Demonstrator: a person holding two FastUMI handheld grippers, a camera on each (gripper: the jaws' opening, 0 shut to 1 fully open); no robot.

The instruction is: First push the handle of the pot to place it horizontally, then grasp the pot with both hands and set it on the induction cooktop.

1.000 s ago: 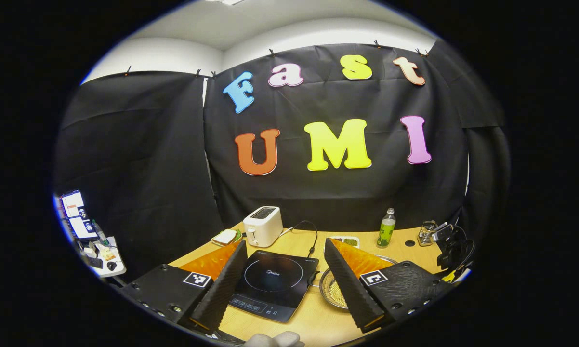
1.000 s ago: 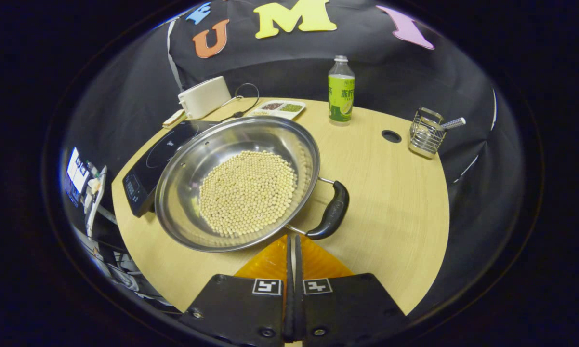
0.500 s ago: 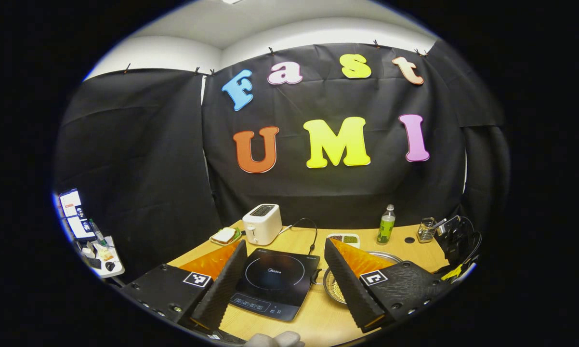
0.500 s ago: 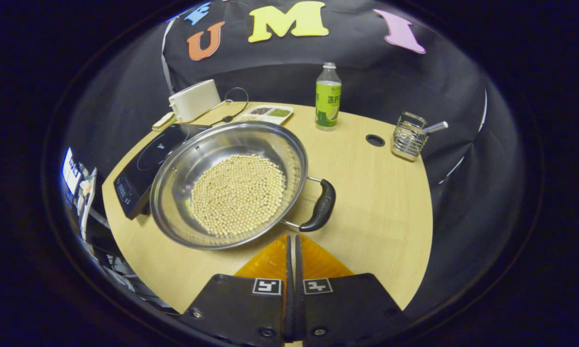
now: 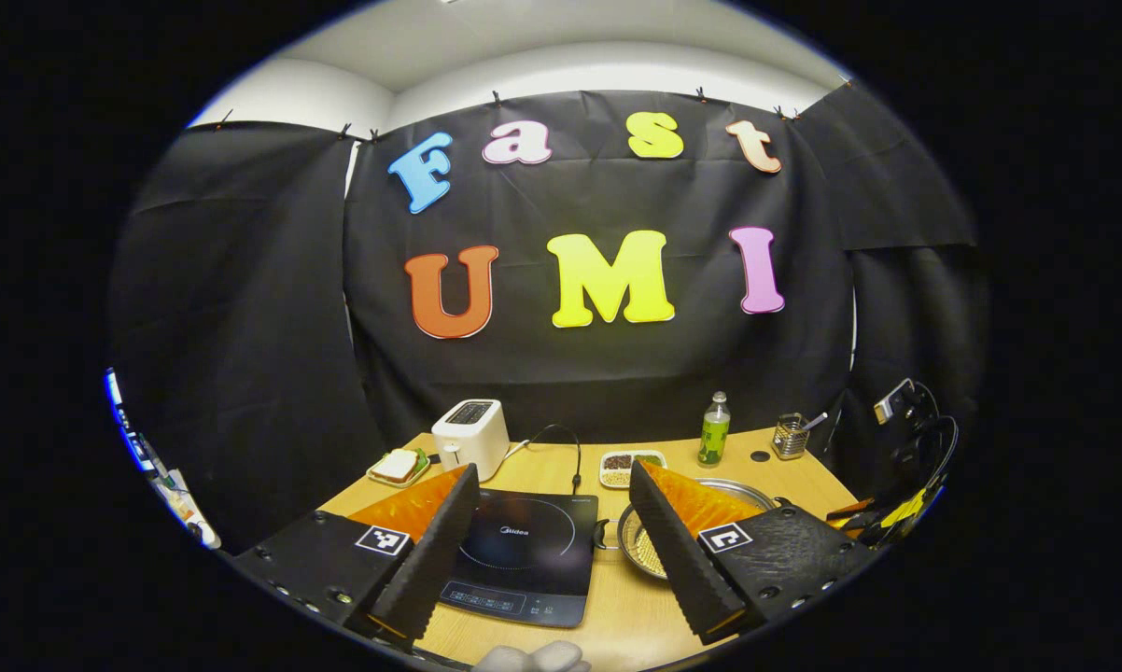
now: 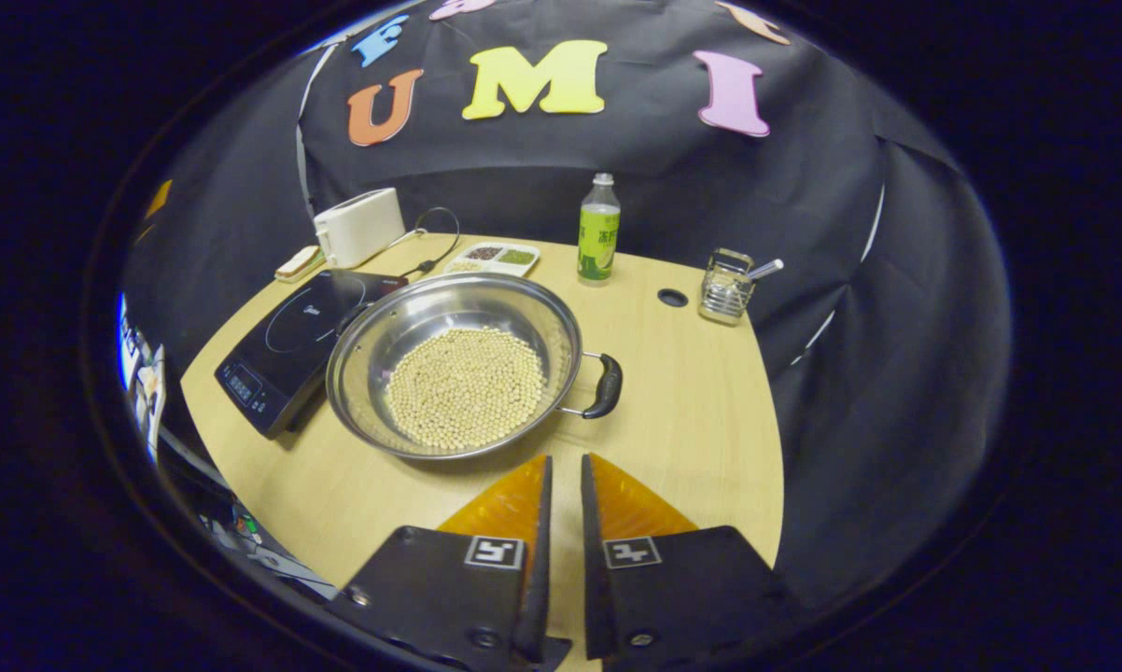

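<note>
The shallow round stainless-steel pot (image 6: 455, 378), its floor covered with pale beans, sits on the light wooden table (image 6: 701, 411) just beside the black induction cooktop (image 6: 292, 345), its rim overlapping the cooktop's near corner. The pot's black side handle (image 6: 606, 385) points toward bare tabletop, well short of the table's rounded edge. The right gripper (image 6: 561, 476) hangs above the near table edge, apart from the pot, its fingers parted by a narrow gap and holding nothing. The left gripper (image 5: 553, 499) is spread wide and empty above the cooktop; its right finger (image 5: 678, 551) hides most of the pot. The pot's far handle is hard to make out.
</note>
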